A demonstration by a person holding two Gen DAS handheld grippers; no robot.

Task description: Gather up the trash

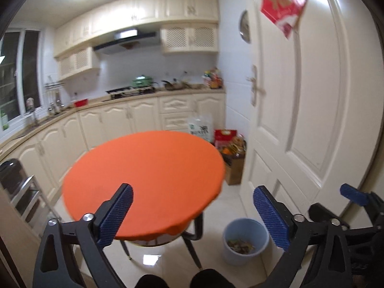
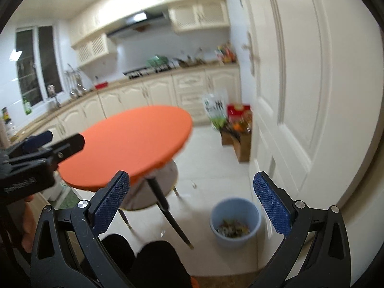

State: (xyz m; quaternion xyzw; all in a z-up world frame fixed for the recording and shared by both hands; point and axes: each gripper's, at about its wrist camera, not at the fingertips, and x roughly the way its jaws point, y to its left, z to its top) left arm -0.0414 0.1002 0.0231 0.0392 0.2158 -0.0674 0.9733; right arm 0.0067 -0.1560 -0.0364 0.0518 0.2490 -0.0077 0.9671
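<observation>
A pale blue waste bin (image 1: pixel 244 242) (image 2: pixel 235 223) stands on the tiled floor by the white door, with mixed scraps of trash (image 1: pixel 241 246) (image 2: pixel 231 230) lying in its bottom. My left gripper (image 1: pixel 194 188) is open high above the floor with nothing between its blue pads. It points over the round orange table (image 1: pixel 144 175). My right gripper (image 2: pixel 192 175) is also open and empty, up and left of the bin. One of its pads (image 1: pixel 352 193) shows at the right edge of the left wrist view. The left gripper's fingers (image 2: pixel 69 145) show at the left of the right wrist view.
The orange table (image 2: pixel 129 144) stands on dark legs left of the bin. A cardboard box (image 1: pixel 234 168) (image 2: pixel 240 141) of packaged goods sits against the door (image 1: pixel 300 96). Cream cabinets run along the far wall. A step stool (image 1: pixel 24 192) is at left. A person's dark knees (image 2: pixel 144 259) are below.
</observation>
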